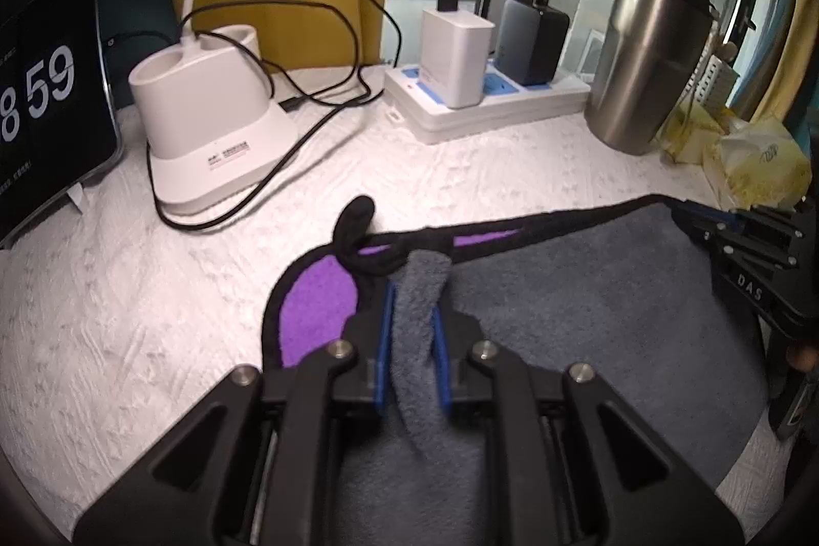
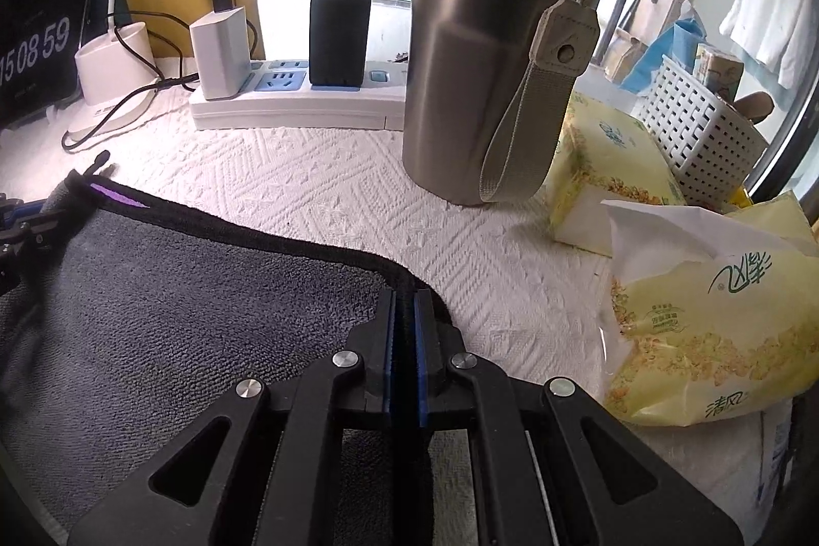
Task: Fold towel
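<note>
A grey towel (image 1: 588,305) with black edging and a purple underside lies folded over on the white textured table cover. My left gripper (image 1: 413,305) is shut on a pinched-up grey corner of the towel, beside its black hanging loop (image 1: 358,213). My right gripper (image 2: 404,310) is shut on the towel's (image 2: 179,290) black-edged far right corner, low over the table. The right gripper shows at the right edge of the left wrist view (image 1: 757,269); the left gripper shows at the left edge of the right wrist view (image 2: 20,213).
Behind the towel stand a steel tumbler (image 2: 491,49), a white power strip (image 1: 486,95) with chargers, a white lamp base (image 1: 205,121) with black cables, and a clock screen (image 1: 46,95). Yellow tissue packs (image 2: 711,321) and a white basket (image 2: 701,131) sit at the right.
</note>
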`<action>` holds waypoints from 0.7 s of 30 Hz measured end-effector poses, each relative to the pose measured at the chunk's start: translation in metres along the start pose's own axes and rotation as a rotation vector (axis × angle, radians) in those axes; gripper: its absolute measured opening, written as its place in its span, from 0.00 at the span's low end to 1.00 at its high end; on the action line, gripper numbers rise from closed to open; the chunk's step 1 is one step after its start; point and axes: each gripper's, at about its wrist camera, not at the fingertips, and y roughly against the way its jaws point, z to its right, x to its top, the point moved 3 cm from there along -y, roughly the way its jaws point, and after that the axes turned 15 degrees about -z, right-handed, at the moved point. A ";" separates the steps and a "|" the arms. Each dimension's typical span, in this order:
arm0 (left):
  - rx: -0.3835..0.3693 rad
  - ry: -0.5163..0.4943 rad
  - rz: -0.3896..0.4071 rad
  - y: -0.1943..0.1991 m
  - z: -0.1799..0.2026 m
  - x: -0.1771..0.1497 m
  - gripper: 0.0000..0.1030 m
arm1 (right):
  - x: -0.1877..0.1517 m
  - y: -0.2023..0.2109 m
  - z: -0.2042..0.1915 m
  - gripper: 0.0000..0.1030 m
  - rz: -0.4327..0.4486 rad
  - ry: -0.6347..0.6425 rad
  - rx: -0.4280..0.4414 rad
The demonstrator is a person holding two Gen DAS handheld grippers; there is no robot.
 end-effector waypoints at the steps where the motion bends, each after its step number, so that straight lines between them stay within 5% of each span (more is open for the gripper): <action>1: -0.004 0.005 0.004 0.001 -0.001 0.000 0.17 | 0.000 -0.001 0.001 0.06 -0.001 -0.003 0.005; 5: -0.003 0.033 0.031 0.008 -0.005 -0.002 0.28 | 0.002 -0.002 0.005 0.12 -0.002 -0.020 0.028; 7: 0.009 0.052 0.048 0.013 -0.009 -0.001 0.45 | 0.002 -0.002 0.006 0.15 -0.001 -0.026 0.029; 9: 0.005 0.073 0.056 0.015 -0.014 -0.001 0.75 | 0.001 -0.001 0.008 0.24 0.002 -0.037 0.019; 13: 0.009 0.086 0.052 0.017 -0.019 -0.004 0.77 | -0.002 0.001 0.016 0.37 0.002 -0.078 0.017; 21: 0.054 0.064 0.102 0.034 -0.015 -0.010 0.77 | -0.009 0.012 0.020 0.44 0.025 -0.088 0.007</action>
